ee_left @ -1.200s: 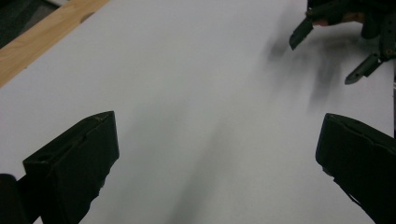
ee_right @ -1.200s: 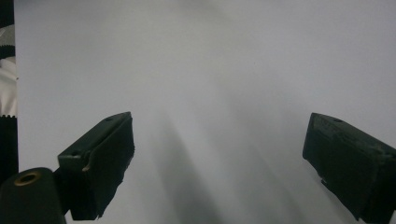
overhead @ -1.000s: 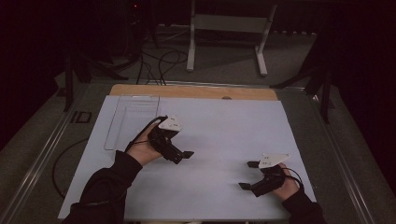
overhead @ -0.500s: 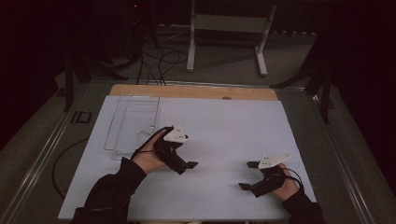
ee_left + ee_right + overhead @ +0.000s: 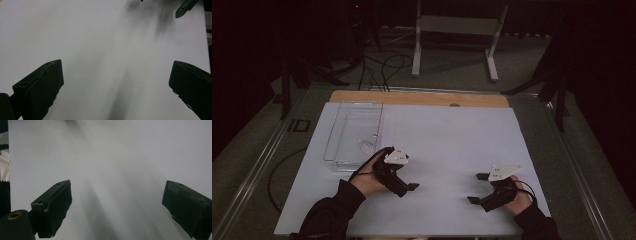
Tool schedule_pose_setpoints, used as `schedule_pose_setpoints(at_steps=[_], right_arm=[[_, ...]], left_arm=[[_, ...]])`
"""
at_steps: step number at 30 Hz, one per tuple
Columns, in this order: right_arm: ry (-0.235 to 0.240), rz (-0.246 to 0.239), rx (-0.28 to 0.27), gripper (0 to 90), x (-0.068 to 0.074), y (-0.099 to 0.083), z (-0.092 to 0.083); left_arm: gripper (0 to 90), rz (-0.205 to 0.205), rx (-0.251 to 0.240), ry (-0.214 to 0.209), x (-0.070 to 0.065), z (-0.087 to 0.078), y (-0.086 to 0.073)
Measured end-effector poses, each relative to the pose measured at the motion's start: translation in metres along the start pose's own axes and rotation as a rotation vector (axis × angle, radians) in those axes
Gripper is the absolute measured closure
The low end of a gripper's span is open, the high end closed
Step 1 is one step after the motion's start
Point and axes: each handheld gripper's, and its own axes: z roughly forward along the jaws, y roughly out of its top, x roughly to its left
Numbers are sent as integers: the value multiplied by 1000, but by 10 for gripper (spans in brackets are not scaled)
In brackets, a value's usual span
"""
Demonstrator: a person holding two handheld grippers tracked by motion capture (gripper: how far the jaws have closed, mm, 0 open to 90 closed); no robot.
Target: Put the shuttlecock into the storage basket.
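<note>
Fingers (image 5: 40,85) on your left gripper (image 5: 404,184) and right gripper (image 5: 479,192) both stand wide and empty over the white counter (image 5: 447,135), while the clear tray (image 5: 354,131) at ten o'clock looks light, stiff and slippery, so I'd pinch its near rim.

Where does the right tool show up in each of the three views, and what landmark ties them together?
High view: the right tool is at the lower right, jaws apart, pointing left.
Left gripper view: the right tool peeks in at the top right corner.
Right gripper view: the right tool rises from both bottom corners, jaws wide apart.
Shared landmark: the white sheet beneath it.
</note>
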Motion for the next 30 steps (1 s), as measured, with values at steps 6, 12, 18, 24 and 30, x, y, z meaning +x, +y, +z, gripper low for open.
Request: schedule_pose_setpoints(at_steps=[6,12,18,24,30], right_arm=[[0,-5,4,90,1,1,0],[-9,-14,4,90,2,1,0],[-10,-23,8,90,2,1,1],[-14,-28,7,90,3,1,0],[-10,-24,6,90,2,0,0]], left_arm=[[2,-8,12,25,-2,-4,-12],[2,-29,29,40,-2,-11,-25],[2,-50,36,50,-2,-19,-37],[2,-63,41,63,-2,-26,-48],[2,-93,40,87,-3,-33,-61]])
